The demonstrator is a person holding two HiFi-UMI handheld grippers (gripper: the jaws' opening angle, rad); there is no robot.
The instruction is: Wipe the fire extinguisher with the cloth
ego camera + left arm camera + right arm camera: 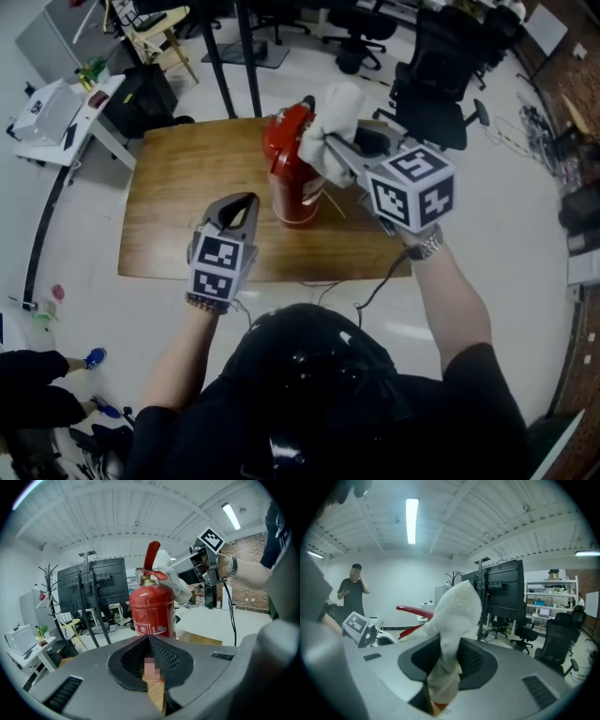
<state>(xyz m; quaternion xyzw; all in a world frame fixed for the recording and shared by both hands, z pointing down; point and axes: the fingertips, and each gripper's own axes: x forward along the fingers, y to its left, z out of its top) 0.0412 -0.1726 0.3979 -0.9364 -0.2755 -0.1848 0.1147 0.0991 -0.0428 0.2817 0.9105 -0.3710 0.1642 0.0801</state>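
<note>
A red fire extinguisher stands upright near the middle of the wooden table. Its red lever shows in the right gripper view. My right gripper is shut on a white fluffy cloth, which it holds up against the extinguisher's top from the right. In the right gripper view, the cloth bulges out from between the jaws. My left gripper is shut and empty, hovering just left of the extinguisher's body and apart from it. The left gripper view shows the cloth beside the valve.
Black office chairs stand beyond the table's far right corner. A white side table and a dark bag are at the left. Black stand legs rise behind the table. A person stands far off.
</note>
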